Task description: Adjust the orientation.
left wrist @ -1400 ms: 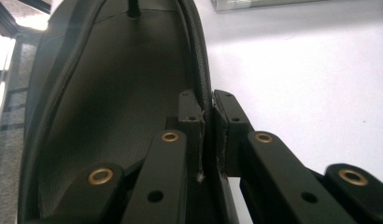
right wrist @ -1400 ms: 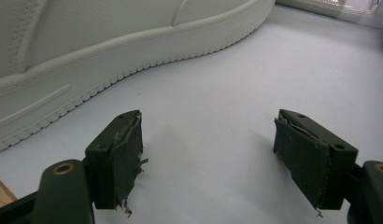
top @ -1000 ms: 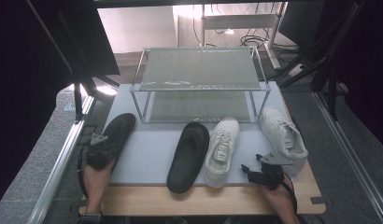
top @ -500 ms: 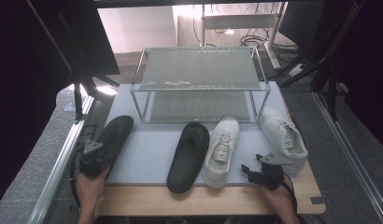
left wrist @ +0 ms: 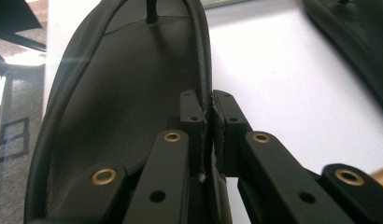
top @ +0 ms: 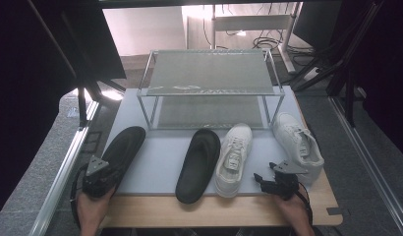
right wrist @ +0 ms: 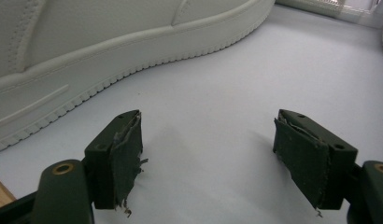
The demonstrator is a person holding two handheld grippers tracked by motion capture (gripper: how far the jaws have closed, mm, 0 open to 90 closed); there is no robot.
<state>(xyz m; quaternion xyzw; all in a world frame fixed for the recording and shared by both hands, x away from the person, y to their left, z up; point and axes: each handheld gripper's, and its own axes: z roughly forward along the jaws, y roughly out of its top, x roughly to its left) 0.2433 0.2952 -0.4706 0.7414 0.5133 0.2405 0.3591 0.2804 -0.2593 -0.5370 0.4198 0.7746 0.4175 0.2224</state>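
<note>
High view: left tongs (top: pixel 99 178) sit at the near left corner of the pale grey worktop (top: pixel 160 157), clamped on the heel rim of a flat black rubber slipper (top: pixel 122 150) that stretches away from them. Right tongs (top: pixel 274 183) rest at the near right, just beside a white leather sneaker (top: pixel 299 143).

Left gripper view: tongs (left wrist: pixel 209 122) pinch the slipper's thin black side edge (left wrist: pixel 124 88); its sole runs ahead and to their left.

Right gripper view: tongs (right wrist: pixel 208 154) stand wide, bare worktop (right wrist: pixel 217 93) between them, the white sneaker's ribbed sole (right wrist: pixel 110 51) just beyond their left pad.
</note>
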